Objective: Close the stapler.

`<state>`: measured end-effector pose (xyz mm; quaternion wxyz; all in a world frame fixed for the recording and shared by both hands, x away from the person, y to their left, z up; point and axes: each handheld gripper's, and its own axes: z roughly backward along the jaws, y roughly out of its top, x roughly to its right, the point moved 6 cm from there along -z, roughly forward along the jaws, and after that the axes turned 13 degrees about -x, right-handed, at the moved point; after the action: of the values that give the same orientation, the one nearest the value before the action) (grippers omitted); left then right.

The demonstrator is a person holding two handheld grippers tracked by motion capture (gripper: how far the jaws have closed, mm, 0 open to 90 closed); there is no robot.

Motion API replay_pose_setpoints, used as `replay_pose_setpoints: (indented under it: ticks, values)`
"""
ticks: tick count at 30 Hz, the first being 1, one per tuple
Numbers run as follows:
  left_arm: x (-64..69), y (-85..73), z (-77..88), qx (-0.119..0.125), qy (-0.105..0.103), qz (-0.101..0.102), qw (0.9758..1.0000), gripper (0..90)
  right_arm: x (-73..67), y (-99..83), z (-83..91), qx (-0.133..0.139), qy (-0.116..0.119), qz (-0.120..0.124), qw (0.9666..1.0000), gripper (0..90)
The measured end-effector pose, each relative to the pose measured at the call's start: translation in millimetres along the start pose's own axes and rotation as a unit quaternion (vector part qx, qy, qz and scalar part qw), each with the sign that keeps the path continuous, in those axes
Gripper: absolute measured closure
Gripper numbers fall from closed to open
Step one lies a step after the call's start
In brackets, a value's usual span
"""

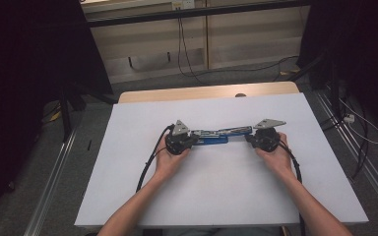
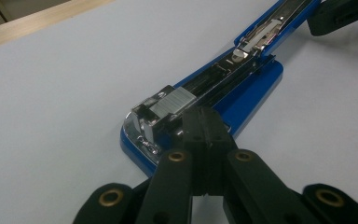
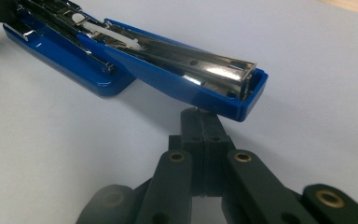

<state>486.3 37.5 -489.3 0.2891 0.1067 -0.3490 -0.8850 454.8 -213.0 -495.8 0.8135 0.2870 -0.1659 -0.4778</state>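
the opened blue stapler [image 1: 216,135] lies mid-table between both closed claws: left gripper [image 1: 193,139] at its 9 o'clock end, right gripper [image 1: 248,138] at 3 o'clock, under its raised cover.

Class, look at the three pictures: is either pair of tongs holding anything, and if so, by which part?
Nothing is gripped. Both tongs are shut: the left tongs press the opened blue stapler at its front end, the right tongs sit under its lid tip.

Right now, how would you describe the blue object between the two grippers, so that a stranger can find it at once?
Start from the white table board; near its middle, between the left gripper and the right gripper, lies a blue plastic stapler with a shiny metal staple channel. It is swung open nearly flat, base toward the left gripper, top arm toward the right. It is the only blue thing on the board.
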Motion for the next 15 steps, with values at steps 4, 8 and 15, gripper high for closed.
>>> replay_pose_setpoints:
  ticks: [4,8,15]
  values:
    - [0.1,0.0,0.0,0.0,0.0,0.0,1.0,90.0,-0.4,0.5,0.7,0.002,0.001,-0.003,1.0,90.0]
    - [0.1,-0.1,0.0,0.0,0.0,-0.001,1.0,90.0,-0.5,1.2,1.2,0.005,0.002,-0.003,1.0,90.0]
    - [0.0,-0.1,0.0,0.0,0.0,-0.002,1.0,90.0,-0.6,1.8,1.5,0.008,0.003,-0.004,1.0,90.0]
